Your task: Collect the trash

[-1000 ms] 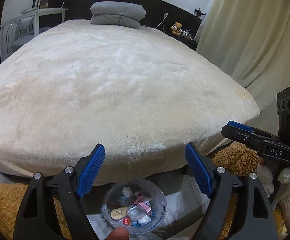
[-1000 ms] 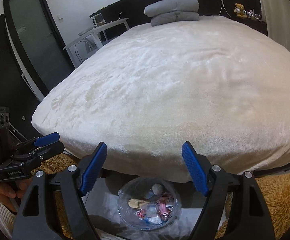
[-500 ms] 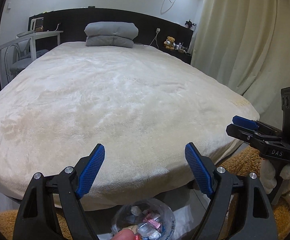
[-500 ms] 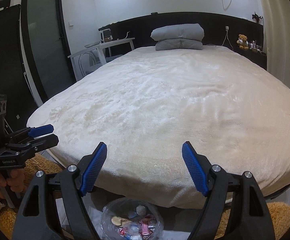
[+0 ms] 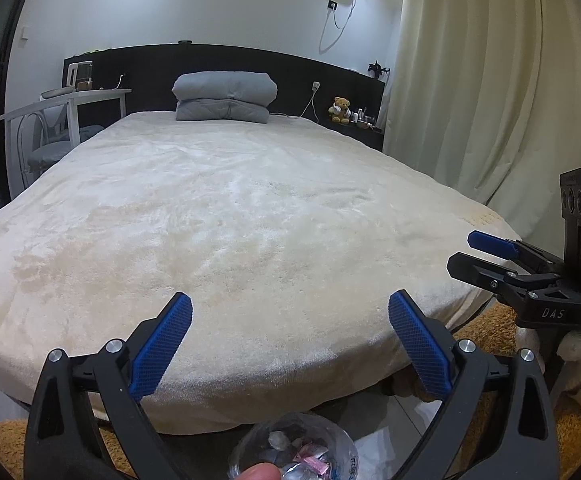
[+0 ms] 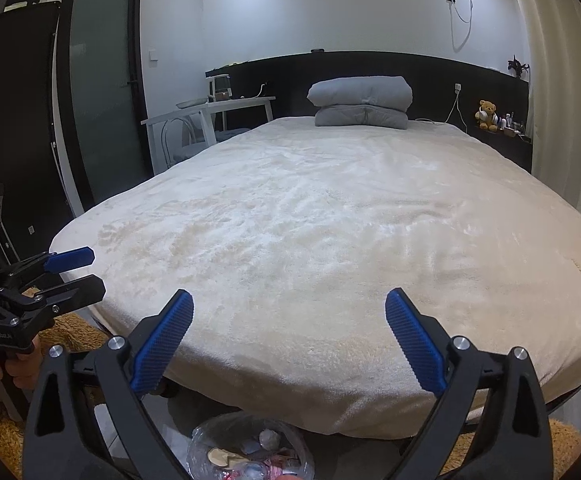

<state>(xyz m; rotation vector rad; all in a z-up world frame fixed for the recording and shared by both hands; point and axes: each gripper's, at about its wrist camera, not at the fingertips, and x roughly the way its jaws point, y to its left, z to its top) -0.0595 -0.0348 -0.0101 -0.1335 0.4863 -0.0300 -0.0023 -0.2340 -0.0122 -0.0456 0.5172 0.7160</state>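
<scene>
Both grippers are hovering at the foot of the bed (image 5: 250, 220). The left gripper (image 5: 290, 344) and right gripper (image 6: 289, 340) are each standing with jaws spread wide, having just been opening, nothing between them. The clear bag of trash (image 6: 250, 454) (wrappers, scraps) is sitting on the floor below them.

A plush, matt cream blanket (image 5: 226, 240) covers the bed. The clear glossy plastic bag (image 6: 250, 450) holds shiny wrappers. Curtains (image 5: 490, 80) look like soft cloth; the rug (image 6: 562, 448) is shaggy.
</scene>
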